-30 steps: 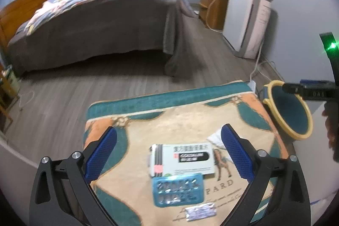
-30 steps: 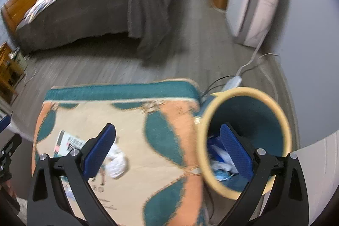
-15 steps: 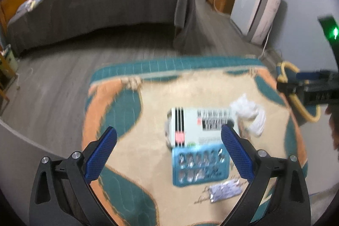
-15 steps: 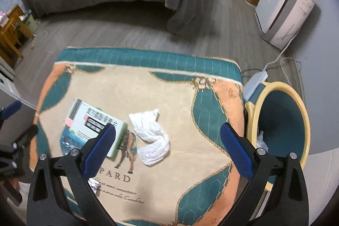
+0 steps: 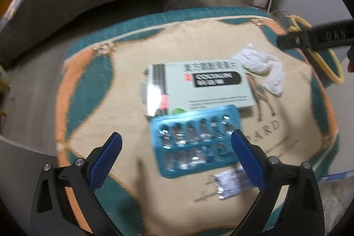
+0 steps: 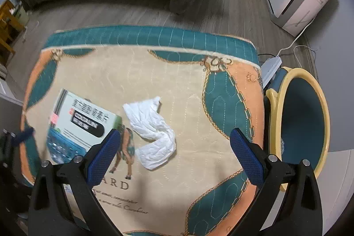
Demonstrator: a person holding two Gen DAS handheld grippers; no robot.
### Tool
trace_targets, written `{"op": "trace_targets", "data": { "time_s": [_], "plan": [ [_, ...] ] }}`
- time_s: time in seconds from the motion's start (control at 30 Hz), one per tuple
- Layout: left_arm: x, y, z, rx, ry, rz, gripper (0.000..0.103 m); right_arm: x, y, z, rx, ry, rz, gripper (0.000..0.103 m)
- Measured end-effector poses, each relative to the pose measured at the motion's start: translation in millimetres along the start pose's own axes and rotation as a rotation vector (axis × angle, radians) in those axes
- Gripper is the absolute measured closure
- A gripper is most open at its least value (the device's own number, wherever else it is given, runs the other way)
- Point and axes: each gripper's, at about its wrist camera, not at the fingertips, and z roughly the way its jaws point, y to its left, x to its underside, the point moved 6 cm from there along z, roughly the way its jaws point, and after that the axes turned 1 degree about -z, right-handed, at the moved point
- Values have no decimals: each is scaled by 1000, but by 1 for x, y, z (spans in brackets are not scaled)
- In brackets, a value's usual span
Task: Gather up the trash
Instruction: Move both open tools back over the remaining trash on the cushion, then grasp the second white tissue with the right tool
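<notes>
Now hovering closer over teal-and-cream quilted desk point(image 6: 154, 63) than a second ago, beside yellow-rimmed teal bin point(image 6: 298, 121): pale cardboard medicine box point(image 5: 199, 85), crumpled white tissue point(image 6: 152, 127), blue blister pack point(image 5: 194, 143). Left tool point(image 5: 176, 148) and right tool point(image 6: 175, 148) both spread, holding nothing, nearing pickup.

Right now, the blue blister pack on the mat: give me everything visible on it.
The blister pack is a blue rectangular sheet, plastic by its look, with two rows of pockets showing torn silver foil, seemingly emptied. It lies flat and slightly skewed on the mat, its far edge meeting or overlapping the medicine box. A small foil scrap lies just beside its near corner. The open left gripper hovers over it, not touching.
</notes>
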Motion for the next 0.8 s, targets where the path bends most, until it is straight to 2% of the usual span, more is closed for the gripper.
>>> {"op": "trace_targets", "data": {
  "time_s": [0.1,0.2,0.27,0.3,0.4,0.43,0.47,0.57,0.67,0.8],
  "plan": [
    [-6,9,-5,-6,-31,-23,6,4,1,13,-11,27,11,7],
    [-9,11,-3,-5,-26,-32,6,10,2,28,-34,68,29,16],
    [-14,9,-4,-8,-35,-4,6,16,3,38,-50,104,32,30],
    [-16,8,-5,-12,-39,8,6,18,5,42,-64,123,31,34],
    [-17,5,-4,-2,-37,19,6,22,10,47,-105,154,20,62],
    [-17,4,-3,-3,-34,26,6,22,11,47,-113,158,15,76],
    [-18,2,-2,-4,-33,31,6,22,12,46,-118,158,10,82],
    [-17,0,-1,9,-22,20,6,21,13,40,-122,141,3,88],
    [-9,-3,-2,80,1,-41,6,20,11,34,-123,123,4,89],
    [2,-14,-7,104,7,-37,6,20,4,19,-115,85,6,89]
  ]
}}
